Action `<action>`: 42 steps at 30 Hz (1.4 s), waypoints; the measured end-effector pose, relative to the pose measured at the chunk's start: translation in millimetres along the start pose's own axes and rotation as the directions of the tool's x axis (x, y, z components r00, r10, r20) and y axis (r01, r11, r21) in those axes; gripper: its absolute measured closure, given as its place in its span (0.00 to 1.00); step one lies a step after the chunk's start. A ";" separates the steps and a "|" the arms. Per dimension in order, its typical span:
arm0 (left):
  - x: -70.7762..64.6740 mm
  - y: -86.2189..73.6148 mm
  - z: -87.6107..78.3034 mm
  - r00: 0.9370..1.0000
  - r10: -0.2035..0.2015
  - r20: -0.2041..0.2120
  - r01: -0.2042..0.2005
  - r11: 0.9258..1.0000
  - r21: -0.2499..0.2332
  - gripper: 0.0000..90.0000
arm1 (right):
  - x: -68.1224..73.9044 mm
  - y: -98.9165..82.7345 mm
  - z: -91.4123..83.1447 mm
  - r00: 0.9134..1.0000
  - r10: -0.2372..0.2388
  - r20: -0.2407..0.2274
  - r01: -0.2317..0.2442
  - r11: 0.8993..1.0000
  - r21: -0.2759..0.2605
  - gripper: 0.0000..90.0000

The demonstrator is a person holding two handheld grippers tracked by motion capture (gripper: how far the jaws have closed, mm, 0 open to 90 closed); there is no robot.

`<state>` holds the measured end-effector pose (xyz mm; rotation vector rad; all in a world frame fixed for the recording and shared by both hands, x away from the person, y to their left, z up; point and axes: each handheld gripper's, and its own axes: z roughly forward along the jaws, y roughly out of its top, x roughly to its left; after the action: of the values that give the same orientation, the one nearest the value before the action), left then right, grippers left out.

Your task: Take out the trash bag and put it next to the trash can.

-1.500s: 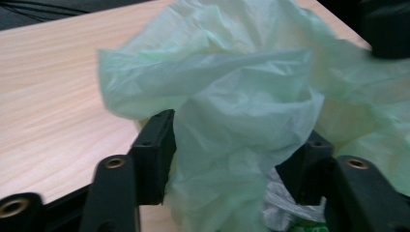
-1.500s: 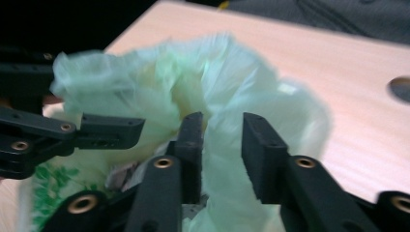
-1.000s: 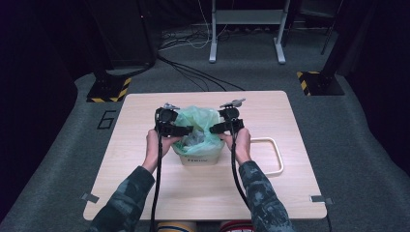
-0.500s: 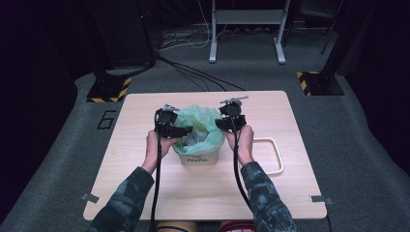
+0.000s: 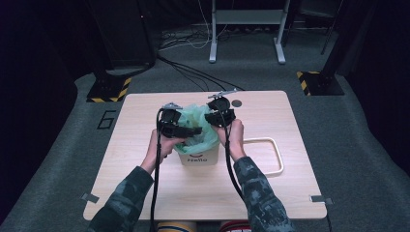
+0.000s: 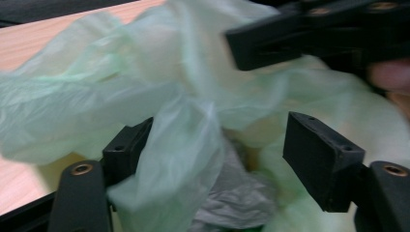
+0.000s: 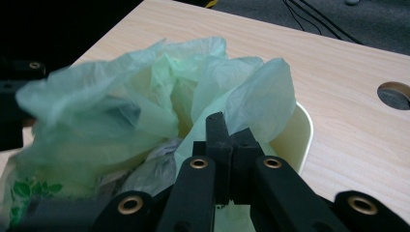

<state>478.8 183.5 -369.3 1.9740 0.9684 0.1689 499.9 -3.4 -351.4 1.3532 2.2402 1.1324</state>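
A small cream bin (image 5: 199, 155) stands near the middle of the wooden table (image 5: 290, 188), lined with a thin pale-green plastic bag (image 5: 200, 126) whose loose top billows up above the rim. The person's two hands come in from the near edge, one on each side of the bin, each holding a black gripper at the bag's top. The right gripper (image 7: 227, 140) has its jaws brought together on a fold of the green film at the bin's edge; in the right gripper view the two pads meet with the plastic rising from between them, and the cream rim curves just behind. They have just been closing, with the bag's edge caught between them. The left gripper (image 6: 217, 159) has its jaws standing apart; they have just been opening wider. In the left gripper view a hanging flap of the bag drapes against one jaw and fills much of the gap, but the other pad stands clear of it (so nothing is pinched there). Crumpled grey plastic (image 6: 237, 198) lies inside the bag below. A pale rectangular frame (image 5: 263, 155) lies flat on the table just beside the bin, on the person's right, and a round hole (image 5: 236, 103) shows in the tabletop beyond it.
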 end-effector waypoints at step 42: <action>7.6 27.1 -8.6 0.997 0.042 -0.067 -0.044 0.999 -0.020 0.99 | 6.0 -8.5 -14.4 0.970 -0.163 -0.182 0.173 0.984 0.037 0.38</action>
<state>495.4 186.7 -345.2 1.9810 0.9630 0.2698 483.0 -7.4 -347.5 1.0929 2.4735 1.1837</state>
